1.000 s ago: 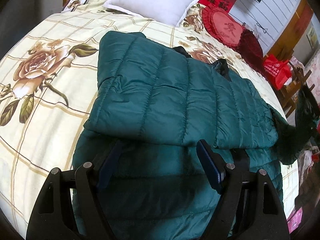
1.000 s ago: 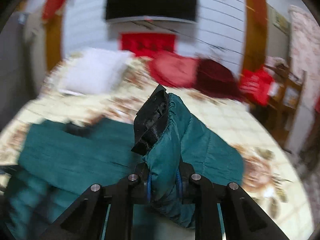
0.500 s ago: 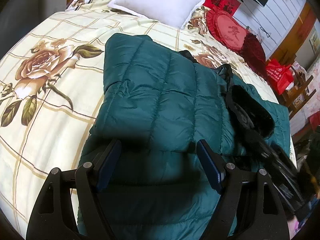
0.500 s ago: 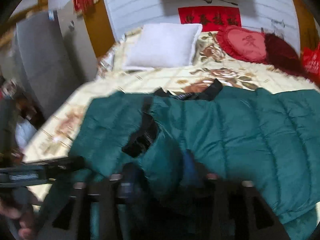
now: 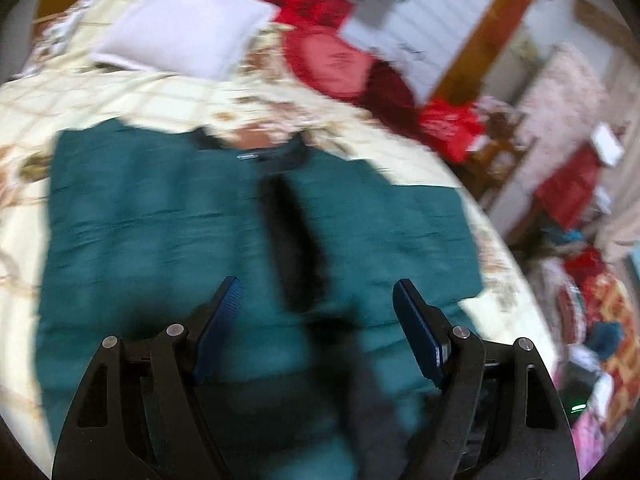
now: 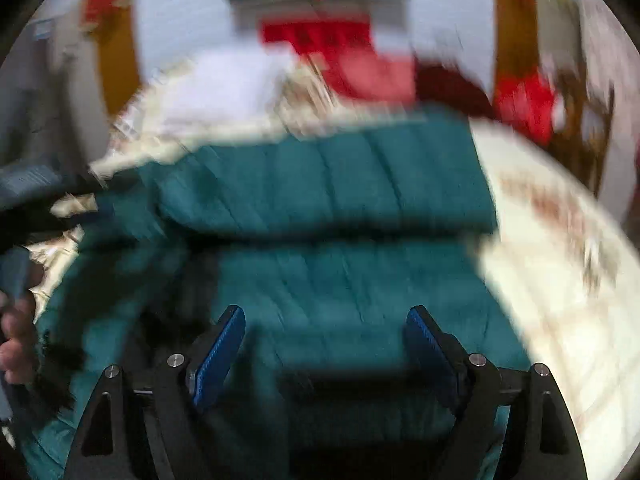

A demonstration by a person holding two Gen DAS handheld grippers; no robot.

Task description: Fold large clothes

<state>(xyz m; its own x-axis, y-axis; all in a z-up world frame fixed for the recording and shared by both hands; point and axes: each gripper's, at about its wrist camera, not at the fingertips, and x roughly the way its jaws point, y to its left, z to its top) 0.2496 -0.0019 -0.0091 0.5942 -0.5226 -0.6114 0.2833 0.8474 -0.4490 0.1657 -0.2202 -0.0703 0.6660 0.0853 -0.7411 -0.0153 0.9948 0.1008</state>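
A dark green quilted puffer jacket (image 5: 160,216) lies spread on the bed with both sleeves folded in over its body; a black cuff strip (image 5: 292,232) runs down its middle. My left gripper (image 5: 318,292) is open and empty just above the jacket's lower part. In the right wrist view the same jacket (image 6: 340,184) shows a folded sleeve across its width. My right gripper (image 6: 326,320) is open and empty above the jacket. Both views are motion-blurred.
The bed has a cream floral cover (image 5: 132,96). A white pillow (image 5: 180,24) and red cushions (image 5: 336,64) lie at the head. Red bags and clutter (image 5: 452,128) stand beside the bed on the right. A hand (image 6: 16,332) shows at the left edge.
My right gripper let go of the sleeve after laying it across the jacket and now stands open. Both cameras have swung and the left view now faces the jacket squarely.
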